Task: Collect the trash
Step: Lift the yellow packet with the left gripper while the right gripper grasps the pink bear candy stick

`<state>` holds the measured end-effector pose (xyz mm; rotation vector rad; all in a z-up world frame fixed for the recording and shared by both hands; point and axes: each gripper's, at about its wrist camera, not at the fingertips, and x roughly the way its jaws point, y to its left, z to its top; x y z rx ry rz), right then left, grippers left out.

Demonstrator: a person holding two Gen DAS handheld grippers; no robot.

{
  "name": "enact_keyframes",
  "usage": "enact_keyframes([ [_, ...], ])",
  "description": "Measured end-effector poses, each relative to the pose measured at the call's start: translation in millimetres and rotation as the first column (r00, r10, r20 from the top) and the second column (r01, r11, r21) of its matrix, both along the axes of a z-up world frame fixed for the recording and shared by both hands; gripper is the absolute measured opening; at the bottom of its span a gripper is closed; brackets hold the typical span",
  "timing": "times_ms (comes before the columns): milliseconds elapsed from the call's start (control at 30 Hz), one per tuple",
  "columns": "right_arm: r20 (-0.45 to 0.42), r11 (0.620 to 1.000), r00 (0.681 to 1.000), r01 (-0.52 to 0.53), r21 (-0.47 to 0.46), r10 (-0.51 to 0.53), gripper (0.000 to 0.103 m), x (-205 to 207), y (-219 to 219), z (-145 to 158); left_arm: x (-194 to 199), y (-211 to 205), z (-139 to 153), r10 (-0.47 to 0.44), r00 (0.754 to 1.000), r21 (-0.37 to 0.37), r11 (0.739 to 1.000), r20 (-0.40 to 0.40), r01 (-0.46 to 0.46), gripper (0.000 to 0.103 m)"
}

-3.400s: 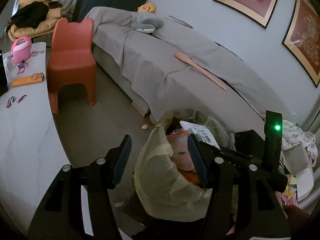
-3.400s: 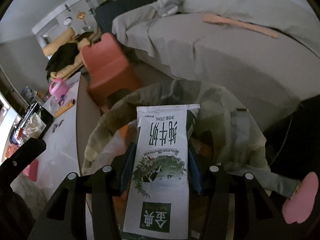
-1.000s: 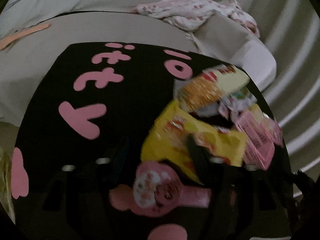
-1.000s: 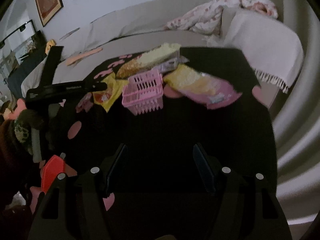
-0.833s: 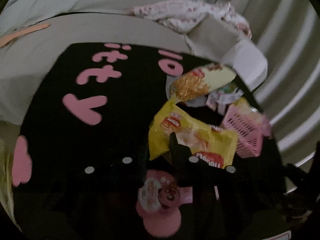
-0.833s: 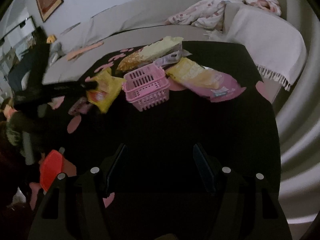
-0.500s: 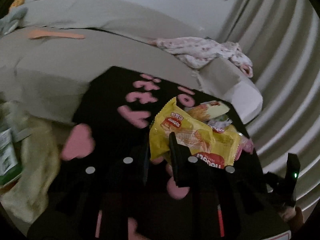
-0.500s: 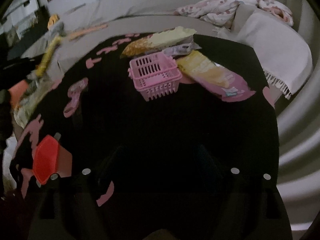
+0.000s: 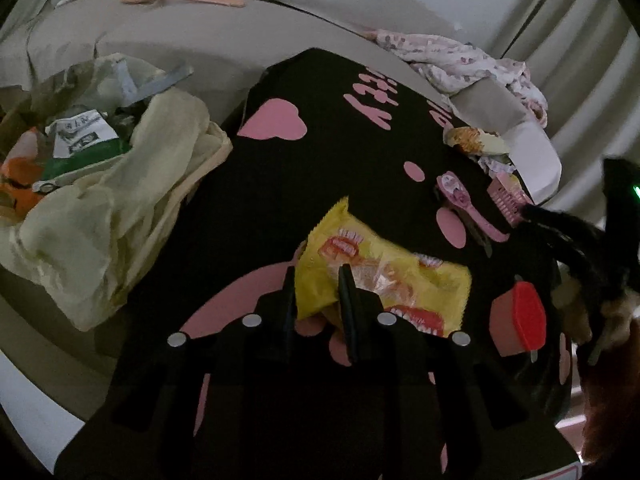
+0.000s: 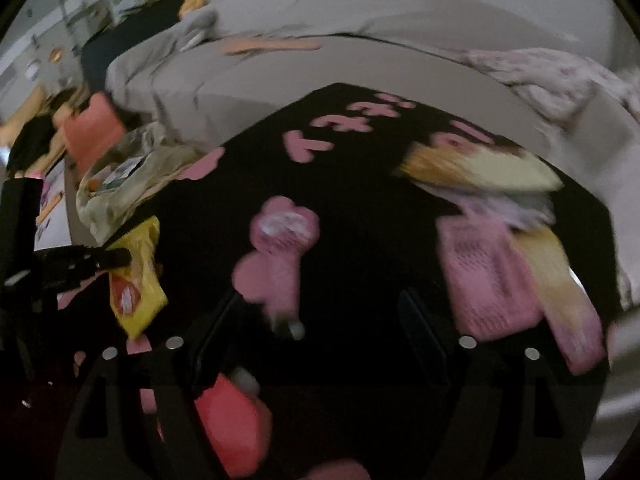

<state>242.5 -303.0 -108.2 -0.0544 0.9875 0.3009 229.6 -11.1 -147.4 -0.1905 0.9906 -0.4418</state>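
Above black table, hand-held gripper tilts downward.

Bare black table stretches toward the trash bag at ten o'clock; packets and pink basket crowd two o'clock.

Left claw angled downward, fingers pinched on the corner of a yellow snack packet, jaws easing apart a little, right claw also angled downward, fingers spread wide with nothing between them, jaws narrowing slightly, well right of that packet
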Motion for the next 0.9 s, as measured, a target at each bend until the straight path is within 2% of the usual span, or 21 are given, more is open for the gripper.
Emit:
enact_keyframes([
  [233, -0.107, 0.998, 0.993, -0.058, -0.016, 0.056, 0.072, 50, 31, -24, -4, 4, 2, -0.003, 1.000, -0.008, 1.000, 0.009, 0.003, 0.020],
  [300, -0.125, 0.998, 0.990, -0.063, -0.032, 0.058, 0.063, 57, 35, -30, -4, 5, 2, -0.006, 1.000, -0.014, 1.000, 0.010, 0.006, 0.020],
  [367, -0.145, 0.997, 0.988, -0.064, -0.033, 0.058, 0.047, 61, 37, -35, -5, 4, 2, -0.009, 1.000, -0.012, 1.000, 0.012, 0.009, 0.022],
  [400, -0.150, 0.998, 0.987, -0.060, -0.024, 0.056, 0.047, 62, 36, -35, -4, 4, 2, -0.009, 1.000, -0.013, 1.000, 0.010, 0.009, 0.023],
  [567, -0.097, 1.000, 0.995, -0.028, -0.011, 0.027, 0.046, 48, 30, -20, -4, 3, 0, -0.007, 1.000, -0.012, 1.000, -0.004, 0.007, 0.033],
  [733, -0.036, 1.000, 0.999, 0.007, 0.025, -0.006, 0.046, 22, 16, -1, -3, -4, -2, -0.004, 1.000, 0.026, 1.000, -0.011, 0.005, 0.034],
  [900, 0.007, 0.999, 1.000, 0.031, 0.018, -0.031, 0.046, -7, 5, 10, -5, -14, -2, -0.014, 1.000, 0.101, 0.995, 0.009, 0.013, 0.034],
])
